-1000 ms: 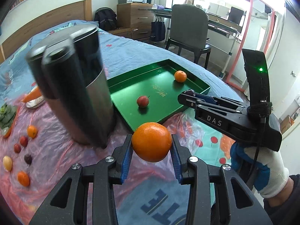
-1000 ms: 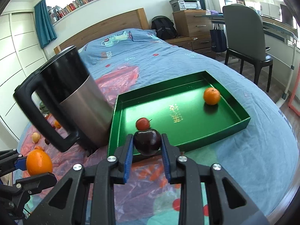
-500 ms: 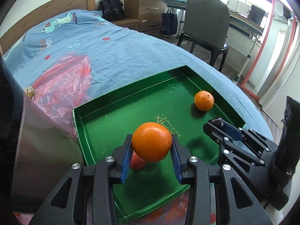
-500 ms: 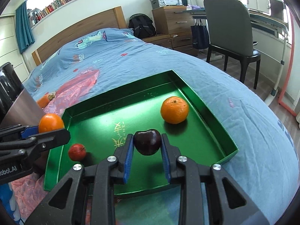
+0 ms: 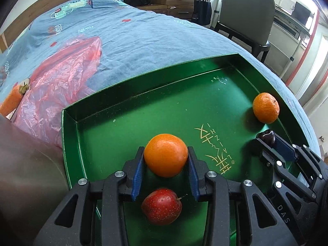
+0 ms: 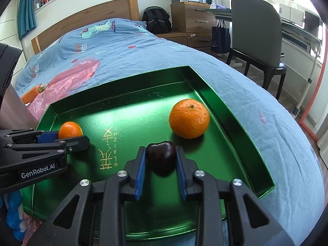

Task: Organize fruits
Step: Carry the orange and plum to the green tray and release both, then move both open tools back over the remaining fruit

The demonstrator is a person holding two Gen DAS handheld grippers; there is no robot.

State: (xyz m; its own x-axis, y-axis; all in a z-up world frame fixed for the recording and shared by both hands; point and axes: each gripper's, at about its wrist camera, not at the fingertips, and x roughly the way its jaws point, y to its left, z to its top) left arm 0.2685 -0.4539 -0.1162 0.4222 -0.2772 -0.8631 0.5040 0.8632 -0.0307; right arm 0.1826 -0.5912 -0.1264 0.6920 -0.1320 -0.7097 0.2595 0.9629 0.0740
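My left gripper is shut on an orange and holds it low over the left part of the green tray. A small red apple lies in the tray just beneath it. My right gripper is shut on a dark cherry-like fruit over the tray's front middle. A loose orange lies in the tray just beyond it; the left wrist view shows it at the right wall. The left gripper with its orange shows at the tray's left.
The tray lies on a blue bedspread. A pink plastic sheet and a carrot lie to the left. A steel kettle stands close at the left. A chair and desk stand beyond the bed.
Both grippers have moved forward and down over the tray with their fruits still held. The kettle has slid out to the left edge of both views.
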